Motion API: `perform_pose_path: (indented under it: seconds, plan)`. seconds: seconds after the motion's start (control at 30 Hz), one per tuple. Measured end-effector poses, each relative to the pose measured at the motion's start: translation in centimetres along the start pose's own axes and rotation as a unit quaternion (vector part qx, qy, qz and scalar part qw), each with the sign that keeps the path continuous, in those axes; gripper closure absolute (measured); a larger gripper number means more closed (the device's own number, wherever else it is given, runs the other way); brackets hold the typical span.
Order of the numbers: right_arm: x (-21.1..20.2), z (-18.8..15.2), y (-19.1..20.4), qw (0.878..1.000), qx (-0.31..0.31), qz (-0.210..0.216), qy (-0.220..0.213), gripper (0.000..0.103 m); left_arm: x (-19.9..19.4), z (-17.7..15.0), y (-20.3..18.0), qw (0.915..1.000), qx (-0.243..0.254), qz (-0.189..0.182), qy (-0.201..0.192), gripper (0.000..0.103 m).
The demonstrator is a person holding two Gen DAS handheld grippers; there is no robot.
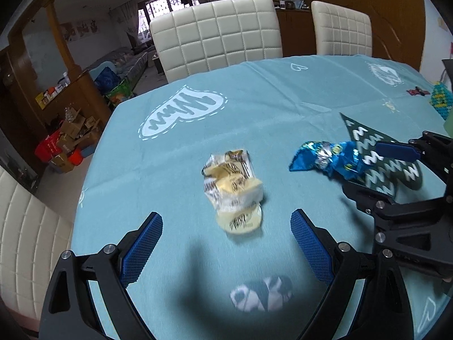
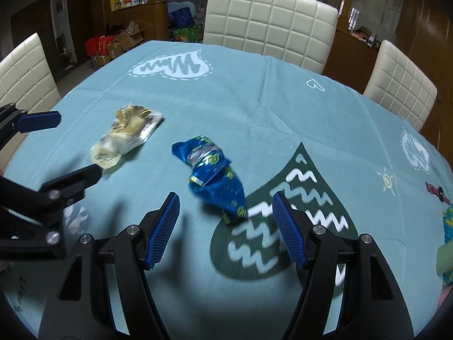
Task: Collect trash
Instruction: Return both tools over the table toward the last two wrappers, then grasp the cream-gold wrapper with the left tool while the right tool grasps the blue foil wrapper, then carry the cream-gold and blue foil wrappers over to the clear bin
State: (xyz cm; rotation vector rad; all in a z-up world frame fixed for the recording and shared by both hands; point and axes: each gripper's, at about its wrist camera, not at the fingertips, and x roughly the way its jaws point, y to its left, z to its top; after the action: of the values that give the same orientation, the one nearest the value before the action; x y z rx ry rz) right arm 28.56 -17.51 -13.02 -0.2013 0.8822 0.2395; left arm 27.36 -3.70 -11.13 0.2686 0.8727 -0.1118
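A crumpled yellow-white wrapper (image 1: 233, 191) lies on the blue tablecloth (image 1: 254, 107). My left gripper (image 1: 226, 221) is open, its fingers on either side of the wrapper's near end, low over the cloth. A crumpled blue foil wrapper (image 2: 213, 177) lies to the right of it. My right gripper (image 2: 226, 206) is open with the blue wrapper's near end between its fingertips. In the left wrist view the blue wrapper (image 1: 325, 158) lies at the right gripper's (image 1: 365, 167) tips. In the right wrist view the yellow wrapper (image 2: 127, 134) lies at the left gripper's (image 2: 76, 146) tips.
Cream quilted chairs (image 1: 218, 34) stand around the table, one at the near left (image 2: 25, 68). A small red-black thing (image 2: 437, 192) and a green-yellow knitted item (image 2: 447, 221) lie at the table's right edge. Boxes and bags (image 1: 65, 144) clutter the floor beyond.
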Motion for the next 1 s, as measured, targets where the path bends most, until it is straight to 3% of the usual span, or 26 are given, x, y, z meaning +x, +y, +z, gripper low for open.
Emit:
perform_pose_path:
  seconds: [0.17, 0.3, 0.37, 0.4, 0.53, 0.7, 1.0]
  plan:
    - [1.5, 1.0, -0.4, 1.0, 0.003, 0.007, 0.003, 0.046, 2.6, 1.4, 0.0, 0.9999, 0.005, 0.008, 0.011, 0.013]
    - [2.1, 1.3, -0.5, 1.0, 0.009, 0.015, 0.006, 0.064, 3.8, 1.9, -0.2, 0.9999, 0.01, 0.005, 0.012, 0.013]
    - [2.1, 1.3, -0.3, 1.0, 0.006, 0.015, 0.002, 0.065, 4.2, 1.9, -0.4, 0.9998, 0.014, 0.006, 0.009, 0.014]
    - [2.1, 1.2, -0.1, 1.0, 0.002, 0.014, 0.0, 0.066, 4.2, 1.9, -0.4, 0.9998, 0.017, 0.007, 0.005, 0.017]
    - [1.6, 1.1, 0.5, 1.0, -0.007, 0.016, -0.005, 0.068, 4.3, 1.8, -0.5, 0.9997, 0.021, -0.01, 0.012, 0.068]
    - [-0.2, 1.2, 1.3, 1.0, -0.013, 0.019, -0.016, 0.068, 2.7, 1.3, -0.8, 0.9993, 0.036, -0.01, 0.006, 0.075]
    - [-3.9, 0.4, 4.7, 0.998, -0.04, 0.031, -0.027, 0.068, -2.3, -1.3, 0.6, 0.9994, 0.028, 0.0, -0.021, 0.076]
